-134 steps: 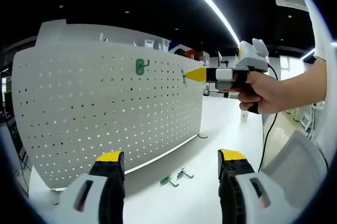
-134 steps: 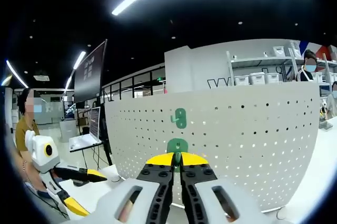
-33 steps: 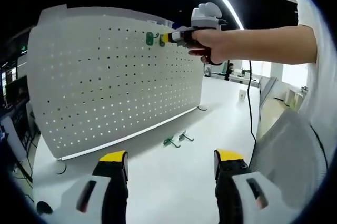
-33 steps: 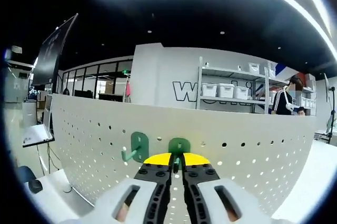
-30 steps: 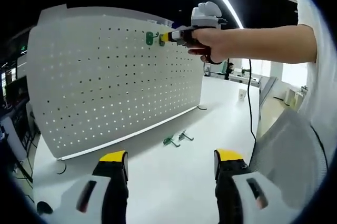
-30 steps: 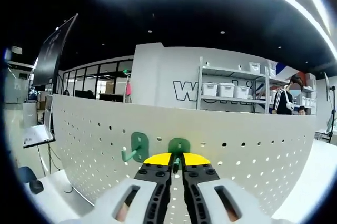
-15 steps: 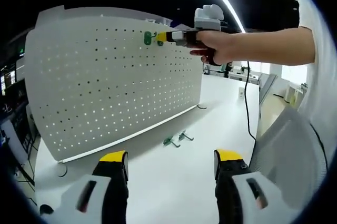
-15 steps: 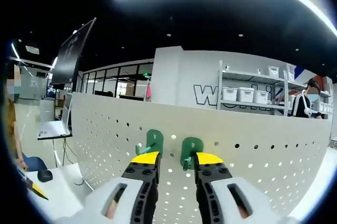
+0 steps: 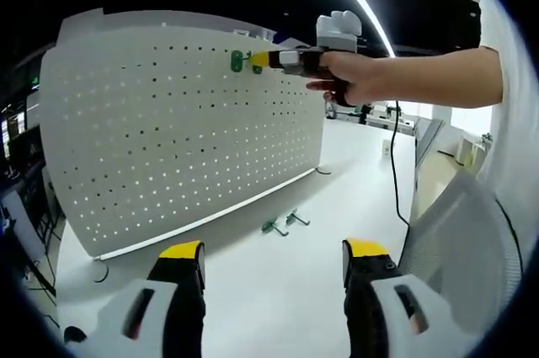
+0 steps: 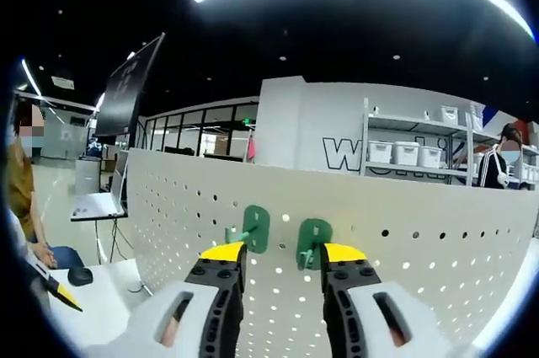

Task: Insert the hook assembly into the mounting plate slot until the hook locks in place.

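Observation:
A white pegboard mounting plate (image 9: 168, 130) (image 10: 421, 265) stands upright on the table. Two green hooks hang side by side near its top edge: one (image 10: 313, 243) (image 9: 255, 66) between my right gripper's jaws, the other (image 10: 252, 230) (image 9: 237, 61) just to its left. My right gripper (image 10: 282, 253) (image 9: 263, 59) is open, its yellow tips straddling the right-hand hook without touching it. A hand holds that gripper up at the plate in the left gripper view. My left gripper (image 9: 271, 250) is open and empty, low over the table, well back from the plate.
Two spare hooks (image 9: 269, 227) (image 9: 294, 219) lie on the white table (image 9: 354, 189) in front of the plate. A cable (image 9: 396, 181) hangs from the right gripper. Shelves with bins (image 10: 404, 152) and a person (image 10: 18, 198) stand beyond the plate.
My right gripper let go of the green hook and opened, leaving it hanging on the plate beside the first one, then backed off slightly. The left gripper stayed low and open.

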Demonstrator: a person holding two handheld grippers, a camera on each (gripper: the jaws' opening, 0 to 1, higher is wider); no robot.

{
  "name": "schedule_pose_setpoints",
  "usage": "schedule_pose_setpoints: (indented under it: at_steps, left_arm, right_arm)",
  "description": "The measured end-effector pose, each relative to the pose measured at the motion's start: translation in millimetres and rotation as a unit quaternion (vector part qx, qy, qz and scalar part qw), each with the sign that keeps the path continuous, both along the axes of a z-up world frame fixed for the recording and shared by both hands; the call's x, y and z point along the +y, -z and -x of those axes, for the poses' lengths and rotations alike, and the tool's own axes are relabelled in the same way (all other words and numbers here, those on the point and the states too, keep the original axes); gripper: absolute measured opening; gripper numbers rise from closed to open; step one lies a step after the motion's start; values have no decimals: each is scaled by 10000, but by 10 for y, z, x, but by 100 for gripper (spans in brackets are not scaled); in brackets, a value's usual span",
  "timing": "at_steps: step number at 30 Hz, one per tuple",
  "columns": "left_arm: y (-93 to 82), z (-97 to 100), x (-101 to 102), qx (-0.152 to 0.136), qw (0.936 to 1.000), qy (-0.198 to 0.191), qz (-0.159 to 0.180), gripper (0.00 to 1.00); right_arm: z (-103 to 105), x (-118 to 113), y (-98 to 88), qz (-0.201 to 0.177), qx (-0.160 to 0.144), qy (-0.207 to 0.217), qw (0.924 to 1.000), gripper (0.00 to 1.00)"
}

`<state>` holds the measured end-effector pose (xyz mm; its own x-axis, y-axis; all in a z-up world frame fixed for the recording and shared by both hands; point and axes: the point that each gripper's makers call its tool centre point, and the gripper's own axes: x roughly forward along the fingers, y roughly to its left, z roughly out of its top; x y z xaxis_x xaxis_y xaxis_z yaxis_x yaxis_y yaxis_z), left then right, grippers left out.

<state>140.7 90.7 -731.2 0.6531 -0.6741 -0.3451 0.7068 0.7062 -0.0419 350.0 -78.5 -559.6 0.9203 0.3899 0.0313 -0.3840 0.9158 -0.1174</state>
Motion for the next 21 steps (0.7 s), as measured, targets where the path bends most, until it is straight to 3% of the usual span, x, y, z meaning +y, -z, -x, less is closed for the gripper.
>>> schedule_pose_setpoints:
  at_steps: [21]
  left_arm:
    - [7,-31,-61,0,10000,21,58,68]
  right_arm:
    - [278,-117,119,-128,-20,-483,9987,40]
